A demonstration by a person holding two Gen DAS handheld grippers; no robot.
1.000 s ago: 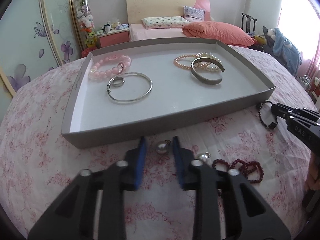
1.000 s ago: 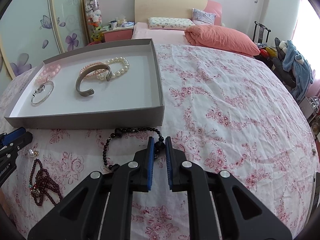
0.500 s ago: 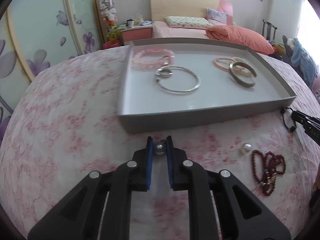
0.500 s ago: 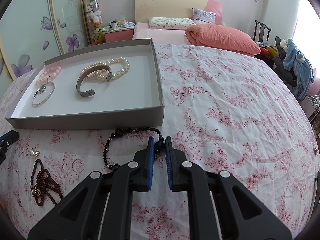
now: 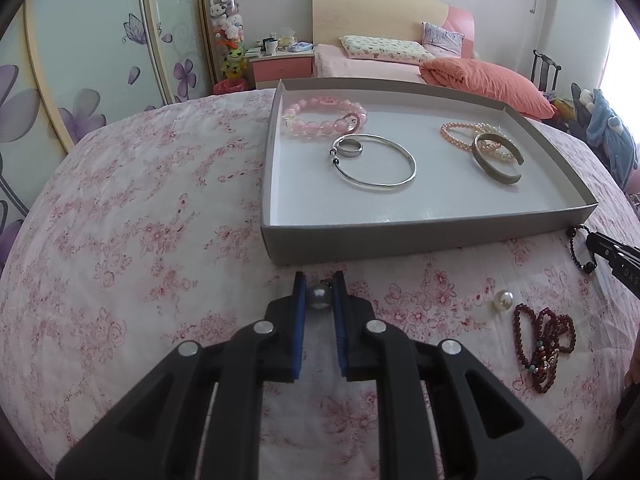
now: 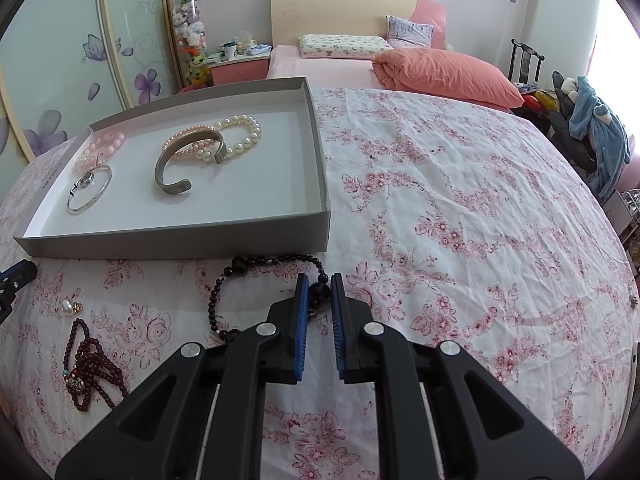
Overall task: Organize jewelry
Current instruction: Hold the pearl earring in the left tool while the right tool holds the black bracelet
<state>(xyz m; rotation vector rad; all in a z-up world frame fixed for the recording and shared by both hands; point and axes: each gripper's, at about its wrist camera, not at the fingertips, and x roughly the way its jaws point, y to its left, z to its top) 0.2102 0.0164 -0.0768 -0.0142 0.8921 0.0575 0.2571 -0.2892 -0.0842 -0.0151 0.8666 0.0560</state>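
- The left tongs (image 5: pixel 319 294) are now pressed on a grey pearl earring (image 5: pixel 319 295); one second ago they stood spread on both sides of it, so this piece has just been caught and, by judgement, is ready to go to the tray.
- Since that grasp the left view has turned, and the grey tray (image 5: pixel 420 236) now lies ahead and to the right, just behind the pearl.
- The right tongs (image 6: pixel 319 294) pinch the black bead bracelet (image 6: pixel 218 292) at one of its bigger beads, the same as one second ago; the rest of the loop lies on the flowered bedspread (image 6: pixel 460 208), touching the front wall of the tray.
- A white pearl earring (image 5: pixel 503 301) and a dark red bead string (image 5: pixel 544 344) lie on the bedspread between the two tongs, not yet collected.
- Inside the tray there are a pink bead bracelet (image 5: pixel 324 118), a silver ring (image 5: pixel 351 147) on a thin silver bangle (image 5: pixel 376 166), a grey metal cuff (image 5: pixel 496 160) and pearl bracelets (image 6: pixel 236 136).
- It cannot be told whether the grey pearl is lifted from the cloth; its small metal part is hidden behind the fingers.
- From the left view only the tip of the right tongs is seen, and the black bracelet is cut by the edge.
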